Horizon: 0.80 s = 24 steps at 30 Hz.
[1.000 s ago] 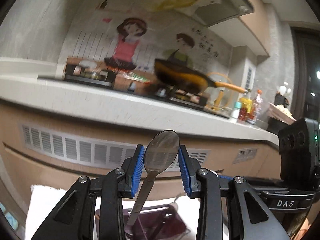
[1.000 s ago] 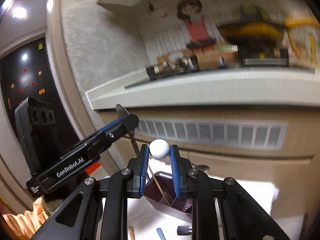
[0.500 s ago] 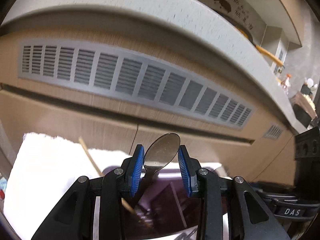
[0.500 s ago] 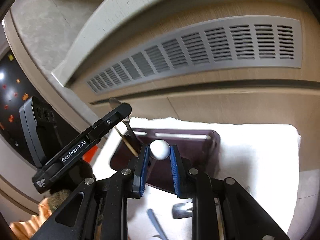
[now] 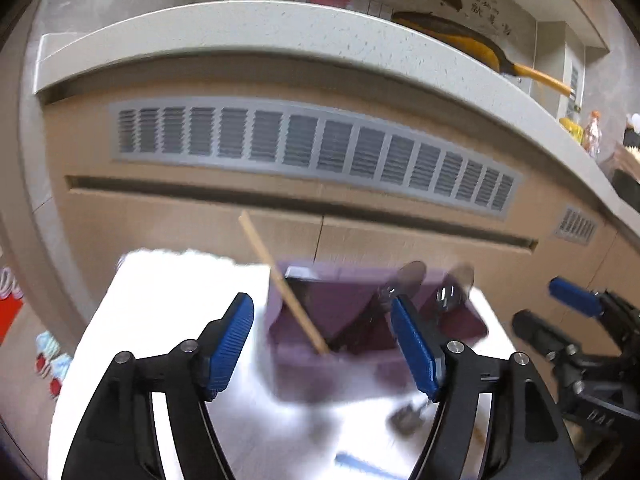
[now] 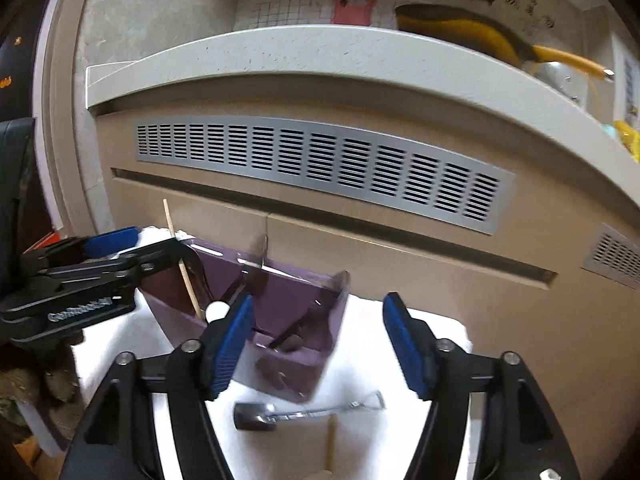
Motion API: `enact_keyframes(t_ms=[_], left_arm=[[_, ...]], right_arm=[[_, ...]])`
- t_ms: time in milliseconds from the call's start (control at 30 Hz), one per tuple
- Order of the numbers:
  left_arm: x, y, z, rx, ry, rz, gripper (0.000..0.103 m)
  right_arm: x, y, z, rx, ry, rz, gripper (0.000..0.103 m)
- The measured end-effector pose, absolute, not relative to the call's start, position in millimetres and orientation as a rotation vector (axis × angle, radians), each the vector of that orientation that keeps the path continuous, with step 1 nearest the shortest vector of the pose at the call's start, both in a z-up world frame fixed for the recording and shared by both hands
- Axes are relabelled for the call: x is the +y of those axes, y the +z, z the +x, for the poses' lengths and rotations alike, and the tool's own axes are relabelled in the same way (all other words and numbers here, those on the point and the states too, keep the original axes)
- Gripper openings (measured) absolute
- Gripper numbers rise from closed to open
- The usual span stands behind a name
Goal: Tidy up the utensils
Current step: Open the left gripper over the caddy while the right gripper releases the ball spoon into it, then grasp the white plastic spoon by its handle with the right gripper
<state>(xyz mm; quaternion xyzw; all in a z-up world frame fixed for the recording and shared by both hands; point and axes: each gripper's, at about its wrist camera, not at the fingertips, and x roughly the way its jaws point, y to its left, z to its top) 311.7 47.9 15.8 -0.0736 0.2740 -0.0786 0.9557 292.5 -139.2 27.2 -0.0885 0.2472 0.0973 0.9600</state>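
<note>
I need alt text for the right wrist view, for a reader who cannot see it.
The open right claw hovers over a purple utensil holder on a white surface. A wooden chopstick leans inside the holder; a metal utensil lies in front. The left claw reaches in from the left.

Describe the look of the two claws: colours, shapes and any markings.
Both are alike: the left claw and right claw have glossy black angular linkage arms with silver pivot screws and ribbed blue pads. Seen from the right wrist, the left claw's side carries white, blurred "GenRobot" lettering. No cables or sleeves show.
</note>
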Motion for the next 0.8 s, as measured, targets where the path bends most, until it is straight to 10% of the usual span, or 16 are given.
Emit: enact_keyframes(t_ms=[133, 467, 533, 633, 800], left_arm=[[54, -4, 279, 0.639, -0.18, -0.115, 0.076], [65, -52, 194, 0.778, -0.167, -0.113, 0.081], [63, -59, 183, 0.785, -0.17, -0.073, 0.084], [63, -65, 175, 0.803, -0.17, -0.062, 0.084], [73, -63, 173, 0.792, -0.179, -0.106, 0.084]], right_arm=[[-150, 12, 264, 0.533, 0.231, -0.198, 0.092], [-135, -49, 216, 0.717, 0.462, -0.256, 0.096], [-131, -58, 215, 0.753, 0.497, -0.244, 0.092], [-116, -70, 215, 0.794, 0.556, -0.296, 0.052], [-94, -86, 220, 0.815, 0.589, -0.348, 0.047]])
